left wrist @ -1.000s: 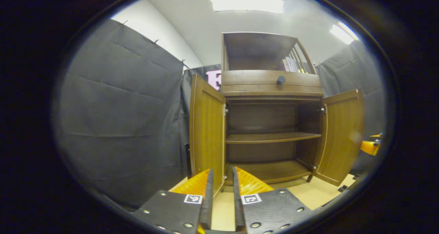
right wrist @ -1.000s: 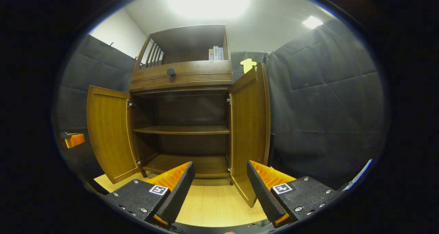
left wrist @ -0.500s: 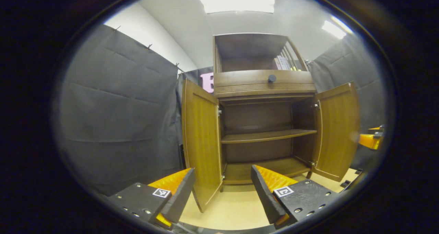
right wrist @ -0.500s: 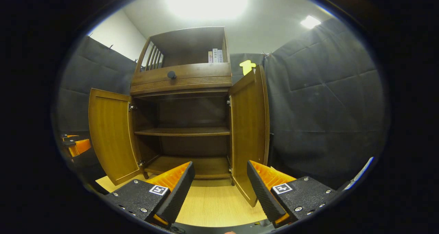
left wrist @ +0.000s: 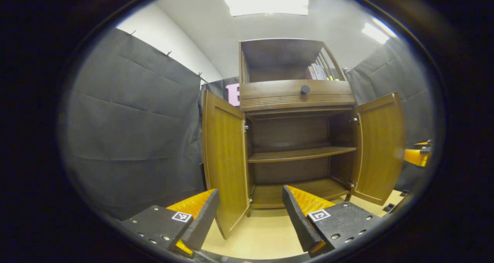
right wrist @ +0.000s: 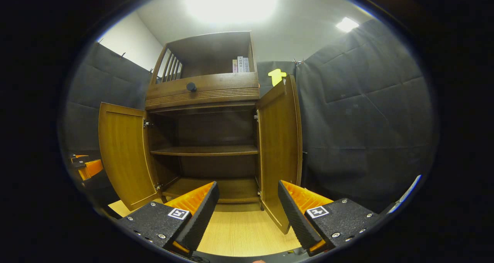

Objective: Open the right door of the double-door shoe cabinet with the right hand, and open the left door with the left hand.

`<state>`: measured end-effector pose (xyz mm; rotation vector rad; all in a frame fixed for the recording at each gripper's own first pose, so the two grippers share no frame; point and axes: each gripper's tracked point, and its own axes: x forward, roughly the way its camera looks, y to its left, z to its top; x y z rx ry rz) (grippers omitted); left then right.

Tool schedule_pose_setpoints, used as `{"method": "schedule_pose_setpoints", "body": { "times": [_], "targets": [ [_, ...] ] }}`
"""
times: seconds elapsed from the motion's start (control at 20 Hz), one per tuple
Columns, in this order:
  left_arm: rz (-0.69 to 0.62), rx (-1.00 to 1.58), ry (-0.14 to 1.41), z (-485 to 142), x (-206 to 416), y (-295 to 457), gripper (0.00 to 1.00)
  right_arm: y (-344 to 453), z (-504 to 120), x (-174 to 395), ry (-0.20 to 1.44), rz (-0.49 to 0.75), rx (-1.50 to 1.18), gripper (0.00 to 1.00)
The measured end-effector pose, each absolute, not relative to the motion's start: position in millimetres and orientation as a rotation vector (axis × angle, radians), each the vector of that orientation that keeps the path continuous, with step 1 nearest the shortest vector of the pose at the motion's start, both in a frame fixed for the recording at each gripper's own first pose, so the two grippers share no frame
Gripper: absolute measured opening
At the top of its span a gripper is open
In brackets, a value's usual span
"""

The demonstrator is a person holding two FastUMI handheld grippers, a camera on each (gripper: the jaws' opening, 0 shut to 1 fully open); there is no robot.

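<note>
Ahead of both sets of fingers: brown wooden double-door shoe cabinet (left wrist: 297, 101), doors swung wide.
Left gripper (left wrist: 251, 216) and right gripper (right wrist: 248, 209) both spread apart, grasping nothing.

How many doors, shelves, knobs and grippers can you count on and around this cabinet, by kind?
Open doors: 2, the left door and the right door.
Inner shelves: 2, the middle shelf and the bottom shelf.
Drawer knob: 1.
Grippers: 2, the left gripper and the right gripper, both open.
Total: 7.
</note>
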<state>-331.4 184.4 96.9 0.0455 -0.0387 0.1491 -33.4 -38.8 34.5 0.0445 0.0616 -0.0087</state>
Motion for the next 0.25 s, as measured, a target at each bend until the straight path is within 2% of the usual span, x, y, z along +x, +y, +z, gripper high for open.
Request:
{"method": "schedule_pose_setpoints", "body": {
  "times": [0.25],
  "targets": [
    [0.144,0.054,-0.043,97.8,-330.6,183.8,0.99,-37.9,35.8,-32.0,0.056,-0.007,0.046,0.94]
  ]
}}
